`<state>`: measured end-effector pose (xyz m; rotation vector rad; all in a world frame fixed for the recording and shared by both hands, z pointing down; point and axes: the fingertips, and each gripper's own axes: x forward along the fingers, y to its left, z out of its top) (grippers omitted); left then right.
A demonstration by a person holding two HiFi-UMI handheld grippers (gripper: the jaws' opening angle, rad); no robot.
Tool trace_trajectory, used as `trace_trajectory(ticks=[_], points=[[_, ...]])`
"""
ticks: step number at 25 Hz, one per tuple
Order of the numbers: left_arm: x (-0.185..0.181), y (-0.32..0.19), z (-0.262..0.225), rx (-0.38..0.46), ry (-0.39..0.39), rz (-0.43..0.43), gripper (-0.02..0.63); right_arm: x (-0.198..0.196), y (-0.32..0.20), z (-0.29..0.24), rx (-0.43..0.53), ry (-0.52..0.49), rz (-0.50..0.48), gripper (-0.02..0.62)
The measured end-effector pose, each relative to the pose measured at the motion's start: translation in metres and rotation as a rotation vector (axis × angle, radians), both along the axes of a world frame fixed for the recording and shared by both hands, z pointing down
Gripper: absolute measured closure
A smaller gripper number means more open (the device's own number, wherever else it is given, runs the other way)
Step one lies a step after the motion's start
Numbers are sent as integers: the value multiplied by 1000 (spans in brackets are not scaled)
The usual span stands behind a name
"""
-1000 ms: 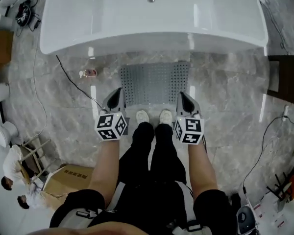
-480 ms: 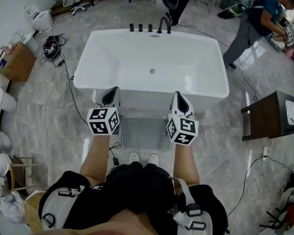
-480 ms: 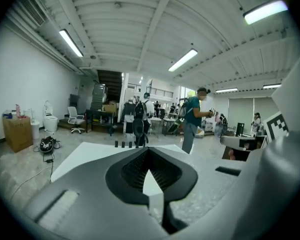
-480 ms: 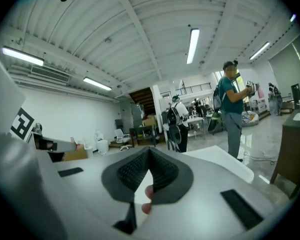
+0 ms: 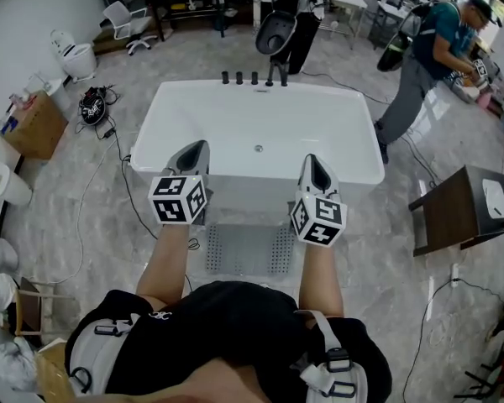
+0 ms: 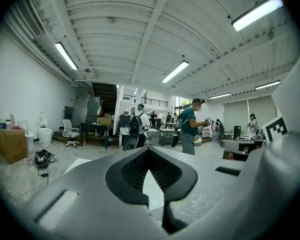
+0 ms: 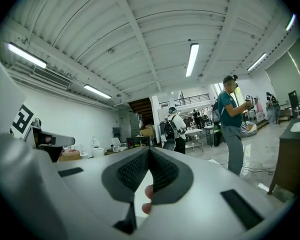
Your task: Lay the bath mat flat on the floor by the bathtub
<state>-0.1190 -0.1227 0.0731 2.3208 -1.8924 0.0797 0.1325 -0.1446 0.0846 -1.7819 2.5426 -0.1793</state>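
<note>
Grey bath mat point(image 5: 248, 248) lies flat on the floor point(image 5: 92, 217) just beside the white bathtub point(image 5: 363, 145) in the head view; the left claw point(image 5: 195, 149) and right claw point(image 5: 312, 161) hang over the tub's near edge; left gripper view: jaws closed, holding nothing; right gripper view: jaws closed, also empty.

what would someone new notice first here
The big white bathtub fills the middle of the head view, with the grey bath mat lying flat on the floor by its near side. The left tongs and right tongs are held side by side, pointing toward the tub, both shut and empty.
</note>
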Motion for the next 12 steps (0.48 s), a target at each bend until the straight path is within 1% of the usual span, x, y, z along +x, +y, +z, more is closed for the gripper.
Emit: trace_trajectory(ticks=[3,4,12], points=[[3,0,-3,2,44,22,604,-4,2,-1,21,25,-15,591],[2,1,-6,6,48,23,604,-6,3,-2,22,28,-18,591],[13,9,-9,24,31,12,604,5,5,-3,15,18,-14,591]])
